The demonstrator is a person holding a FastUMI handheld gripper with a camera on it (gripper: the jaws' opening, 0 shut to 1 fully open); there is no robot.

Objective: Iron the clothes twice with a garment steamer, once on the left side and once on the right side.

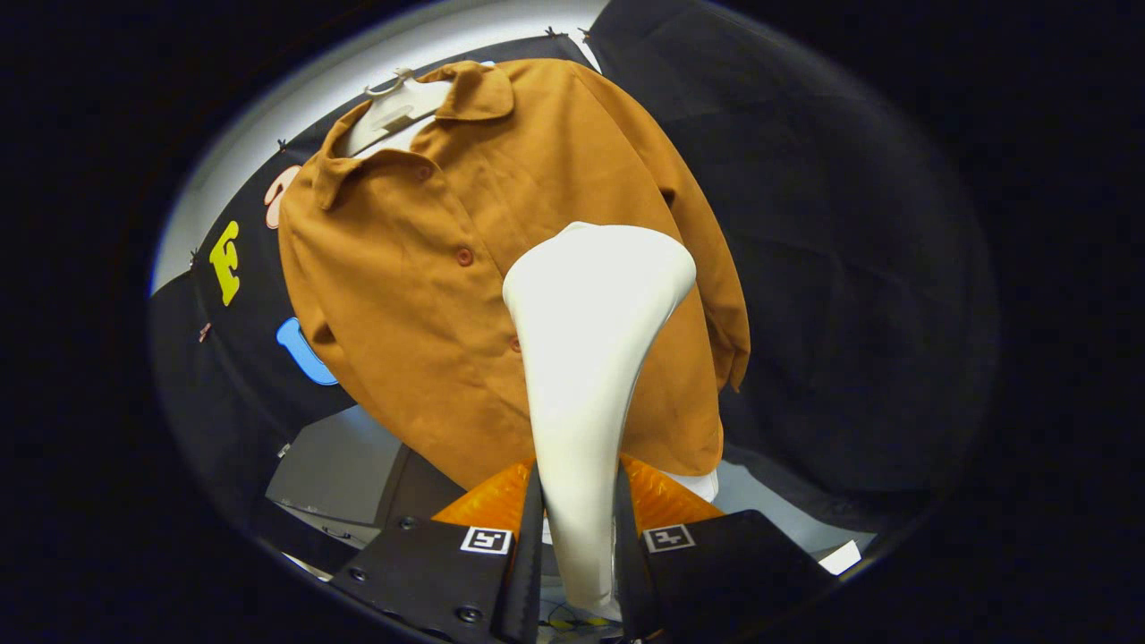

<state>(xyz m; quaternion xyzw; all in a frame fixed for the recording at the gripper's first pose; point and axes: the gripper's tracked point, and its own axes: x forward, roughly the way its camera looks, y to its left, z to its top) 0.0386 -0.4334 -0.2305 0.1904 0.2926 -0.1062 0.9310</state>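
The gripper [577, 537] is clamped on the white steamer's [590, 340] handle, both fingers pressing it. Its head lies against the brown shirt [411, 295], which hangs on a hanger [398, 103].

Tool [577, 501]: 2 square-coded markers; dark screwed plates

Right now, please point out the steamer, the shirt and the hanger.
steamer [586, 358]: gripper view, neck between the fingers.
shirt [411, 304]: gripper view, front panel left of the buttons.
hanger [398, 105]: gripper view, shoulder inside the collar.
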